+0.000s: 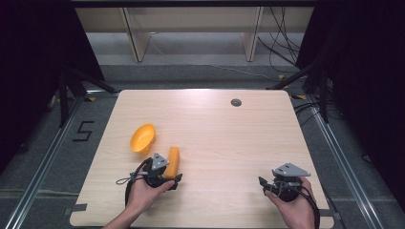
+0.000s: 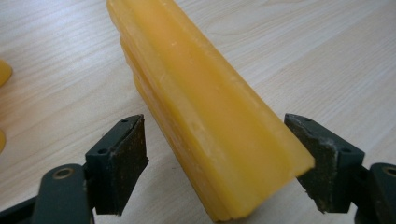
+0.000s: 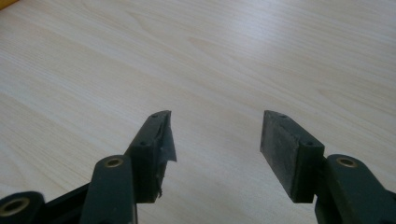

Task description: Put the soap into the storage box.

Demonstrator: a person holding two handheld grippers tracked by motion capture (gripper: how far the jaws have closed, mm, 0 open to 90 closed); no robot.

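High view: orange block lying between spread left jaws

High view is showing a pale wooden worktop (image 1: 229,138) with a person's two hands reaching in from the near edge, each holding a gripper. The left gripper (image 1: 168,180) is sitting near the front left of the worktop, and a long orange block (image 1: 173,161) is lying flat just ahead of it, its near end reaching in between the jaws. An orange bowl (image 1: 143,138) is resting tilted on its side just beyond and to the left of the block, close to it but apart.

Left gripper view is showing the block (image 2: 205,107) running away from the camera between the two black jaws, which are standing spread. The right jaw is touching or almost touching the block's near corner, while the left jaw is standing clear of it with bare wood between.

The right gripper (image 1: 265,185) is hovering near the front right, well apart from the block. Right gripper view is showing its jaws released, gaping over bare wood.
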